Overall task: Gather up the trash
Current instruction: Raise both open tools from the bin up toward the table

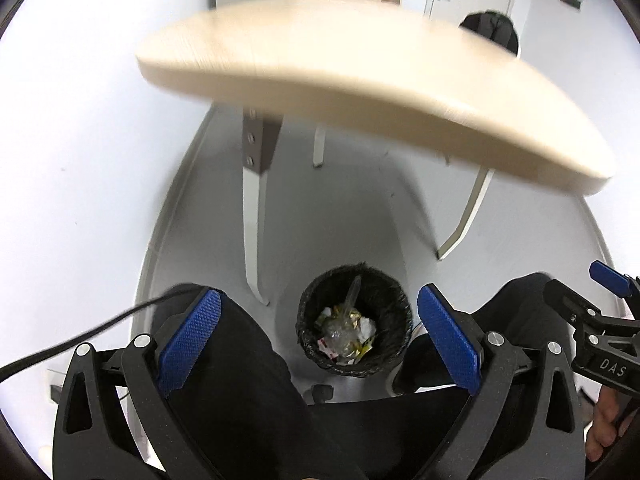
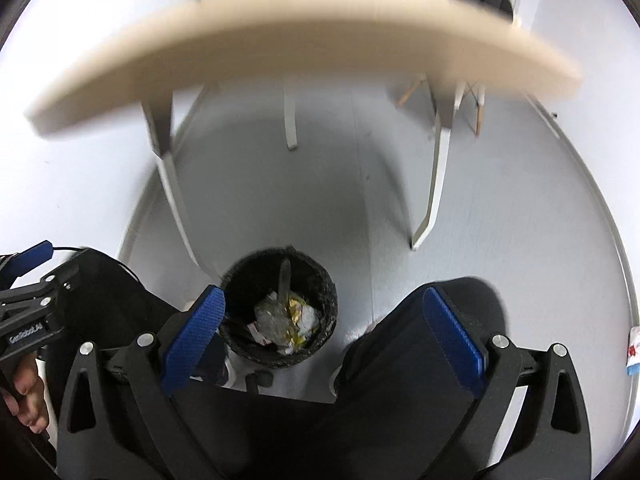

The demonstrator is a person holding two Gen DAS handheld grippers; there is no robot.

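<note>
A black-lined trash bin [image 1: 354,322] stands on the grey floor between the person's knees; it also shows in the right wrist view [image 2: 280,308]. It holds crumpled wrappers, clear plastic and white paper [image 1: 346,330] [image 2: 286,320]. My left gripper [image 1: 320,336] is open and empty, held above the bin. My right gripper [image 2: 324,336] is open and empty, with the bin just left of its centre. The right gripper shows at the right edge of the left wrist view [image 1: 600,320]; the left gripper shows at the left edge of the right wrist view [image 2: 32,280].
A light wooden table [image 1: 360,72] [image 2: 300,40] with white legs [image 1: 252,216] stands ahead, above the bin. The person's dark-trousered legs [image 1: 240,352] flank the bin. A small wrapper [image 2: 634,350] lies on the floor at the right. A dark chair [image 1: 492,28] stands behind the table.
</note>
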